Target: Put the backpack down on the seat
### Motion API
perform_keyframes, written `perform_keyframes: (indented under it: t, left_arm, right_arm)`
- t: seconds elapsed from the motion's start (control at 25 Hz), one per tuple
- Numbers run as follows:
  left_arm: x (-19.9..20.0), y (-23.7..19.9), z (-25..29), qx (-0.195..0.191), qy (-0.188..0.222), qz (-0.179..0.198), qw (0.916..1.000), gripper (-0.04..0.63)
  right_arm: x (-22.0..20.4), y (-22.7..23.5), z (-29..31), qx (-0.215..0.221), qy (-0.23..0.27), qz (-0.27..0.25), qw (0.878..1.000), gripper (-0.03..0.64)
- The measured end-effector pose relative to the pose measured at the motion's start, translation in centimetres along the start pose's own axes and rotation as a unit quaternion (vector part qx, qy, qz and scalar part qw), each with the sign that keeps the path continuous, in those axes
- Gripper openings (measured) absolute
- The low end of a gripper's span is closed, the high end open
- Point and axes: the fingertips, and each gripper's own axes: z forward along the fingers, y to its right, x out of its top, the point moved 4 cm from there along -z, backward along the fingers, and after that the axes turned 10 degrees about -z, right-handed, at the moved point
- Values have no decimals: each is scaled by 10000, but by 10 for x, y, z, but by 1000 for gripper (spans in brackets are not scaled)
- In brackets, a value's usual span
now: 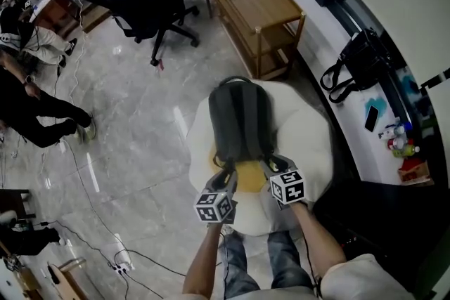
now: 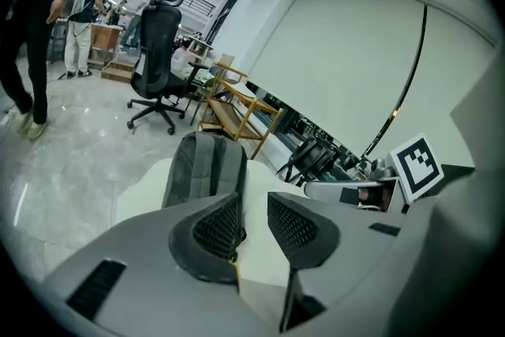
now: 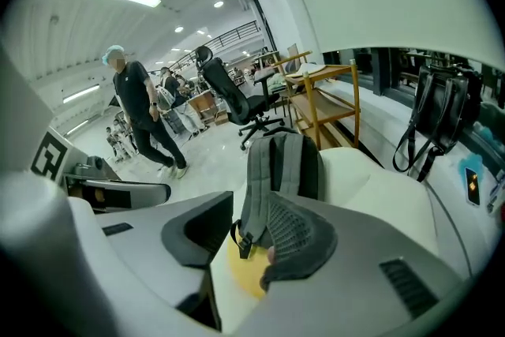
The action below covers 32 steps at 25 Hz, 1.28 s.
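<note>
The backpack lies flat on the white seat, straps up. Your left gripper and right gripper sit at its near end, both sets of fingers released. A strap end lies between the right fingers.

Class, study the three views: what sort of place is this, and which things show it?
Probably an open-plan office or lab: a black swivel office chair, a power strip on the polished floor, and a wooden shelf unit.
</note>
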Motion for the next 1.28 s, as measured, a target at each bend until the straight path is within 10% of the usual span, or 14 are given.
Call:
perform_keyframes:
  t: [0.48, 1.28]
  left_arm:
    - [19, 40, -57, -168, 385, 332, 9986, 42]
    - [62, 93, -208, -547, 1111, 1118, 9860, 31]
  right_arm:
    - [33, -32, -52, -104, 310, -188, 9993, 37]
    - [105, -146, -163, -302, 1253, -881, 9877, 28]
